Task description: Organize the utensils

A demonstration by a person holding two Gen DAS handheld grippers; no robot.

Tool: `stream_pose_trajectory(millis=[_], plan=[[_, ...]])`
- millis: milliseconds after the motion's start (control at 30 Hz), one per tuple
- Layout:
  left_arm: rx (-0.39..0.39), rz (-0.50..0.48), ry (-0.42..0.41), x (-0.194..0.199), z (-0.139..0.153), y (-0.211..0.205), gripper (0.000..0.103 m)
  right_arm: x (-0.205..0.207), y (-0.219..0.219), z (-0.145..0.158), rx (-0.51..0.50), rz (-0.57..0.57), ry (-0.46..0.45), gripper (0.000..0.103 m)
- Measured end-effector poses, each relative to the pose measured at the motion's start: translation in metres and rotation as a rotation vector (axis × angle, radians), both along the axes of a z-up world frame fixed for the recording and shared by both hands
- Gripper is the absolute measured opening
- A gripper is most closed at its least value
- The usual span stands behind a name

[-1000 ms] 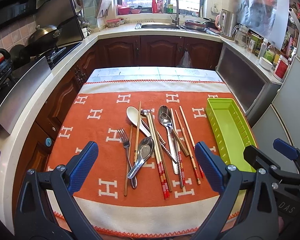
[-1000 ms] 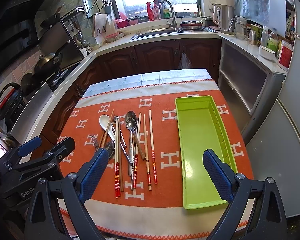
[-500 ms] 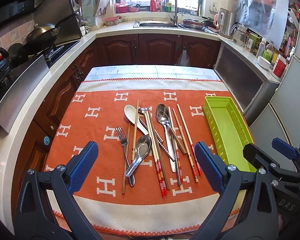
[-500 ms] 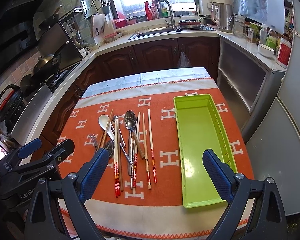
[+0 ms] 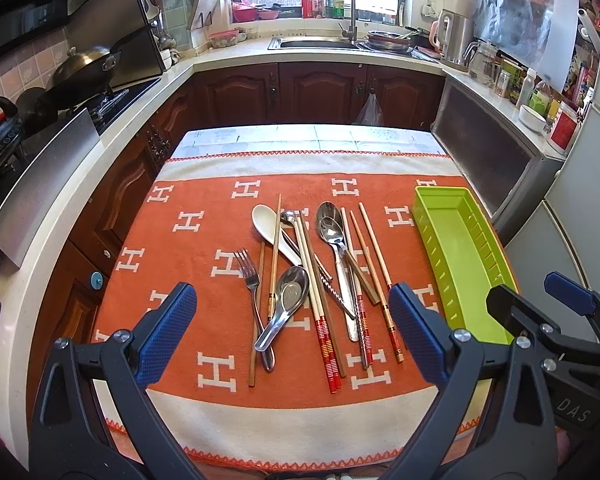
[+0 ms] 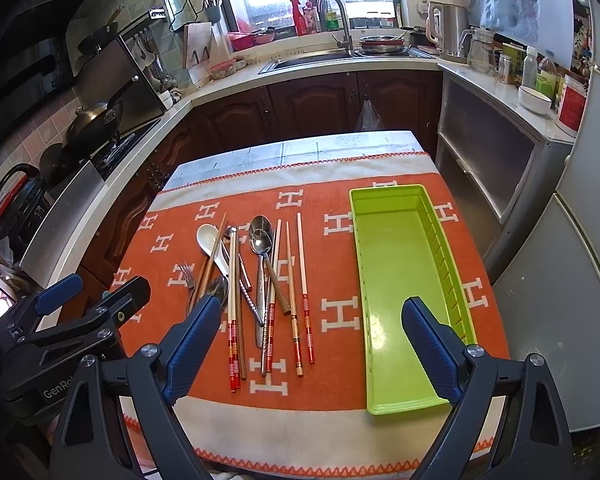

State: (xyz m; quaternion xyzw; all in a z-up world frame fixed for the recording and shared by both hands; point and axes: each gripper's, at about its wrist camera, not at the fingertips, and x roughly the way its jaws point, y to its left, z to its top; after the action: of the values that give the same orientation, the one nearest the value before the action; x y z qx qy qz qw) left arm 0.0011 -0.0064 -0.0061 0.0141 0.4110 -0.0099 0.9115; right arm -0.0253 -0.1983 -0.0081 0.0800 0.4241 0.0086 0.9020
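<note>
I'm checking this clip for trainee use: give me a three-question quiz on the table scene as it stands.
1. True or false: the green tray already holds a utensil.
2. Which lies farthest to the left in the pile: A) fork, B) white spoon, C) chopsticks?
3. Fill in: the left gripper and the right gripper both stand ____.

Key: 1 false; 2 A; 3 open, holding nothing.

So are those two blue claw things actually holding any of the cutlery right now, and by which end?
Nothing is held. The left gripper and the right gripper both stand open above the cloth, and the utensils lie loose beside the green tray.
</note>
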Motion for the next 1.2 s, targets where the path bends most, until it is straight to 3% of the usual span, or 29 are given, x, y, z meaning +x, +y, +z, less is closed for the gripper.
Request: stream_pose_trajectory(millis=[333,1200], plan=[[0.010,-0.007,0.017,0.006,-0.006,-0.001,0.095,0.008,0.007,-0.006,-0.006,0.014,0.032,0.085],[0.007,-0.025,0.038,0.008,-0.016,-0.001,0.093,0.009,0.008,-0.012,-0.020,0.009,0.058,0.081]])
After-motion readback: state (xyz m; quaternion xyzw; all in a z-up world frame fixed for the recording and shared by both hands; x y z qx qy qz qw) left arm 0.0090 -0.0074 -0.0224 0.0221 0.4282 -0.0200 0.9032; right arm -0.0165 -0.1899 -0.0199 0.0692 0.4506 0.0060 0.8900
